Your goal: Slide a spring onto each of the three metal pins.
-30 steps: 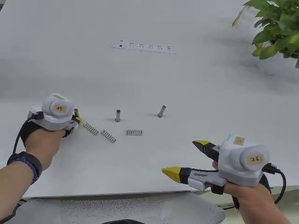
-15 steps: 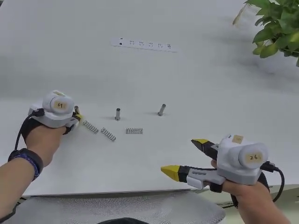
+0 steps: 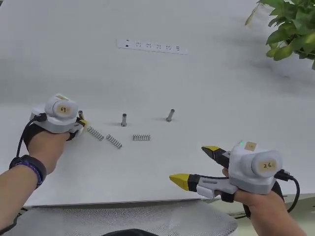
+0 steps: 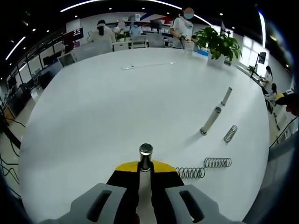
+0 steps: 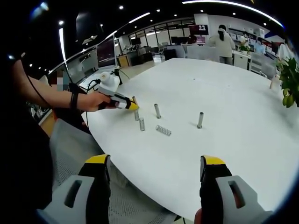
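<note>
Because it carries every part of the job, bench (image 3: 206,93): white and wide, with the work gathered at centre-left of the head view, where both hands can reach it.
Plant (image 3: 290,27): upper right corner, well apart from the work.
Power strip (image 3: 151,47): upper centre, on the far side of the bench, out of the way.
Right gripper (image 3: 196,165): lower right, over the near edge of the bench, jaws spread wide with nothing between them; I judge it is kept free to fetch a spring.
Left gripper (image 3: 81,123): left of centre, low on the bench, jaws drawn in on the left pin, which rises between the yellow tips in the left gripper view; it is likely steadying the pin so a spring can go over the top.
Left pin (image 4: 145,156): upright, clamped near its base, top bare.
Middle pin (image 3: 124,120): standing free at centre, bare.
Right pin (image 3: 170,115): standing free just right of centre, leaning a little as the head view shows it, bare.
Springs: leftmost spring (image 3: 95,133), middle spring (image 3: 114,142) and rightmost spring (image 3: 141,138) lie on their sides in a loose row just below the pins. The leftmost lies just beside the left gripper's tips, so it is probably the first to go on. None is on a pin yet.
</note>
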